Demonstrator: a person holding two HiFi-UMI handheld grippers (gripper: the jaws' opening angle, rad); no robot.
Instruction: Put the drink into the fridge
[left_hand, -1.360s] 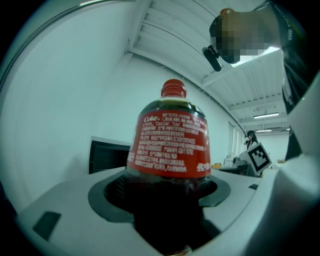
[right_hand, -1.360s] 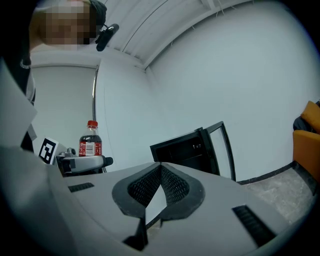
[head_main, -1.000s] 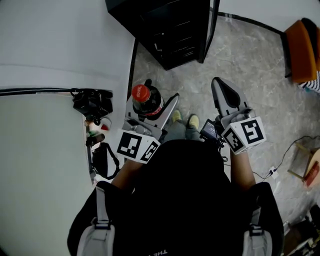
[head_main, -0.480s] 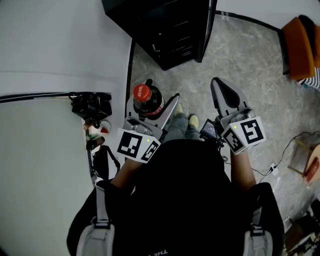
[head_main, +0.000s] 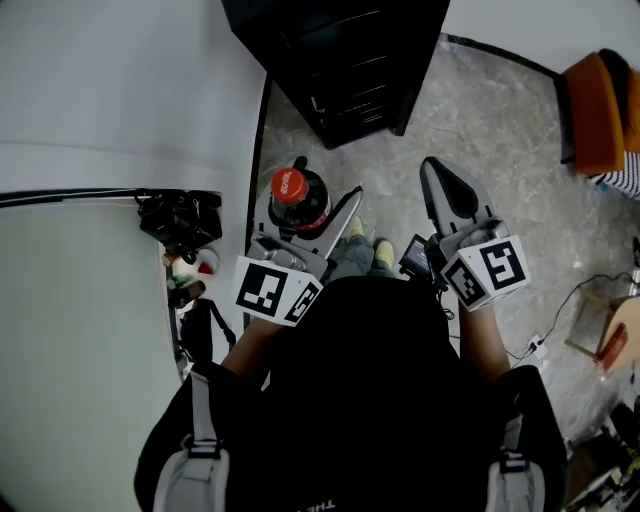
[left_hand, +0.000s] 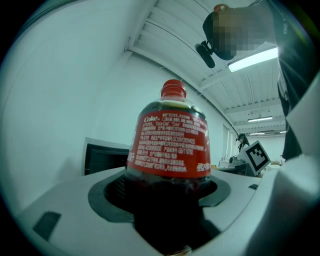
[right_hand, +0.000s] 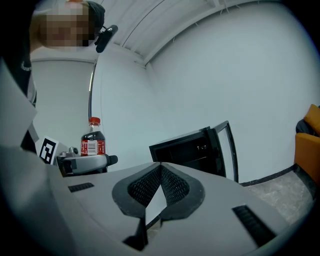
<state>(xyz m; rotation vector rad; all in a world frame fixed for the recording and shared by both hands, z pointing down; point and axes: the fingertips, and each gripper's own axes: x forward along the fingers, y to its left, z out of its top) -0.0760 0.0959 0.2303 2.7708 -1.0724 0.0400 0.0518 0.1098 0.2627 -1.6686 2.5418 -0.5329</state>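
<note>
- The floor (head_main: 500, 140) is grey, marbled stone, and a thin cable (head_main: 565, 310) trails over it at the right.
- A plain white wall (head_main: 120, 90) runs down the left side, and an orange chair (head_main: 592, 110) sits at the far right edge.
- A low black fridge (right_hand: 192, 150) stands on the floor against the wall with its door (right_hand: 231, 147) swung open.
- The drink (left_hand: 170, 150) is a plastic bottle of dark cola with a red cap (left_hand: 173, 90) and a red label (left_hand: 170, 142) in white print.
- It stands upright, outside the fridge and a little short of it, carried above the floor.
- The left gripper (head_main: 310, 212) has its jaws spread wide and clamped on the bottle's lower body.
- The right gripper (right_hand: 160, 172) is beside it with its jaws pressed together and nothing between them, pointing toward the fridge.
</note>
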